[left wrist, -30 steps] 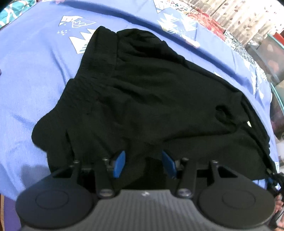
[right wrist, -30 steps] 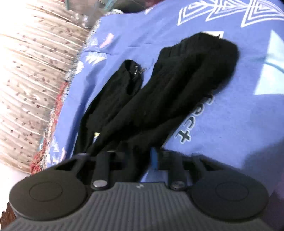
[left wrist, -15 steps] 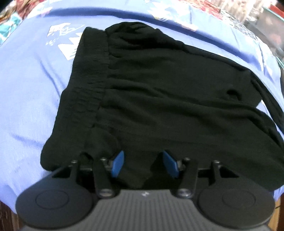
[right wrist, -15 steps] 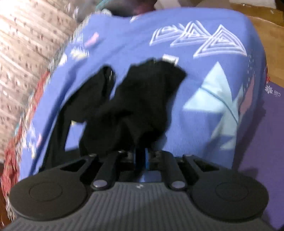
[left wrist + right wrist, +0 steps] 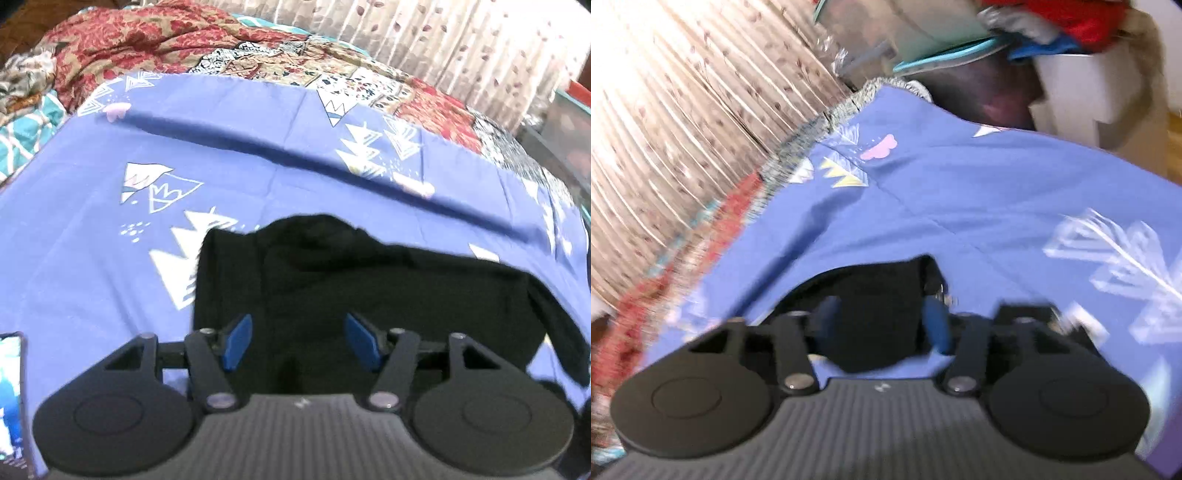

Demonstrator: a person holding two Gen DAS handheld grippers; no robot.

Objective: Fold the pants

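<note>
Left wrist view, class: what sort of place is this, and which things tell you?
Most likely a bedroom. Black pants lie on a blue printed bedsheet, a red patterned quilt is bunched behind it, and a pleated curtain hangs beyond.

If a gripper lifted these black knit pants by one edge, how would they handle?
The black knit pants lie in soft rumpled folds on the blue patterned bedsheet, so they would probably droop limply rather than hold shape. The thin fabric looks light. Pushed, it would likely bunch up rather than slide as one piece.
</note>
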